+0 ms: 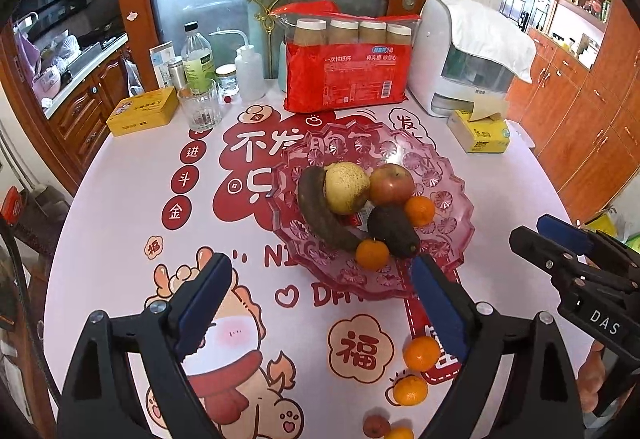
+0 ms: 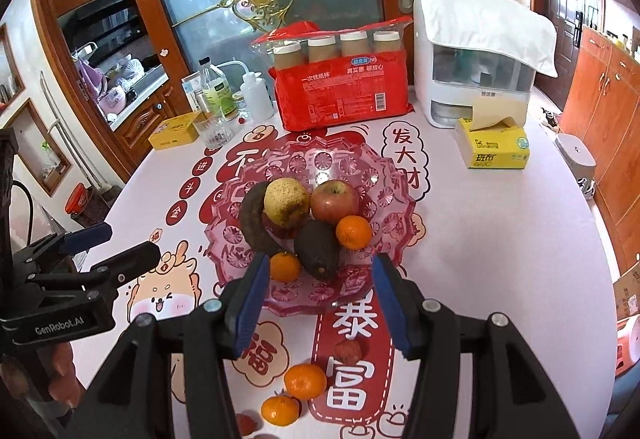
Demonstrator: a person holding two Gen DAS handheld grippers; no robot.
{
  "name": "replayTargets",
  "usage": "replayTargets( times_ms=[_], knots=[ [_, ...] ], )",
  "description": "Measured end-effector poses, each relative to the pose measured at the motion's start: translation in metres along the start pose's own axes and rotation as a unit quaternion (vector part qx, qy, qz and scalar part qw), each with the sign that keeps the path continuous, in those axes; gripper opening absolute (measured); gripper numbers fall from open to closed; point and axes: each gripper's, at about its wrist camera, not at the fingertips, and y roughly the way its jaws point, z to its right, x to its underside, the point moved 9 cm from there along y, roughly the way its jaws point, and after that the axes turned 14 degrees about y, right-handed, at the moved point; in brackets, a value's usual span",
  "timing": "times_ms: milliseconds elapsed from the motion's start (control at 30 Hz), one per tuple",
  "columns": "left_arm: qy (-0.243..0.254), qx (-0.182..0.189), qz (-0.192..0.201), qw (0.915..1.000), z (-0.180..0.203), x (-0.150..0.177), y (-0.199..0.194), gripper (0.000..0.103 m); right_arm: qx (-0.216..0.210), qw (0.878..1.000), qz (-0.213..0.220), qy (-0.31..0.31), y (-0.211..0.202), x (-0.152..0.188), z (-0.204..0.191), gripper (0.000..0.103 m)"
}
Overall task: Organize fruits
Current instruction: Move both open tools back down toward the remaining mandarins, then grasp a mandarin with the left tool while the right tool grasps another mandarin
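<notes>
A pink glass plate [image 1: 452, 175] [image 2: 400, 191] in the middle of the table holds a dark banana [image 1: 316, 207], a pear [image 1: 346, 187], an apple [image 1: 391, 183], an avocado [image 1: 392, 233] and two tangerines [image 1: 419, 211]. Nearer the front edge, two loose tangerines [image 2: 305, 381] and a small red fruit [image 2: 349, 350] lie on the tablecloth. My left gripper [image 1: 320, 271] hangs open above the cloth, short of the plate, with nothing held. Beside it, my right gripper [image 2: 320, 263] is open too, with nothing between its jaws, above the plate's near rim.
Along the back stand a red pack of paper cups [image 1: 348, 79], a white appliance under a cloth [image 1: 464, 55], a yellow tissue box [image 1: 480, 135], a drinking glass [image 1: 199, 107], bottles [image 1: 196, 55] and a yellow tin [image 1: 142, 111]. Wooden cabinets flank the table.
</notes>
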Motion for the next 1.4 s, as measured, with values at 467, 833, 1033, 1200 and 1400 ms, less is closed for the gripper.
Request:
replayTargets(
  times_ms=[467,833,1033,1200,1400],
  knots=[
    [0.015,0.012,-0.033,0.9993,0.03,0.073,0.003,0.091,-0.003,1.0,-0.029,0.002,-0.002,0.06,0.018,0.054],
    [0.031,0.052,-0.102,0.9929,0.065,0.17,0.016,0.091,0.006,0.997,-0.074,0.005,0.02,0.113,0.029,0.054],
    [0.028,0.073,-0.145,0.9864,0.082,0.222,0.02,0.091,0.006,0.996,-0.092,0.018,0.032,0.134,0.035,0.054],
    [0.023,0.099,-0.155,0.9827,0.094,0.244,0.021,0.09,0.006,0.994,-0.105,0.025,0.039,0.147,0.039,0.054],
    [0.026,0.122,-0.166,0.9782,0.111,0.258,0.024,0.073,0.004,0.994,-0.108,0.027,0.039,0.152,0.043,0.054]
  ],
)
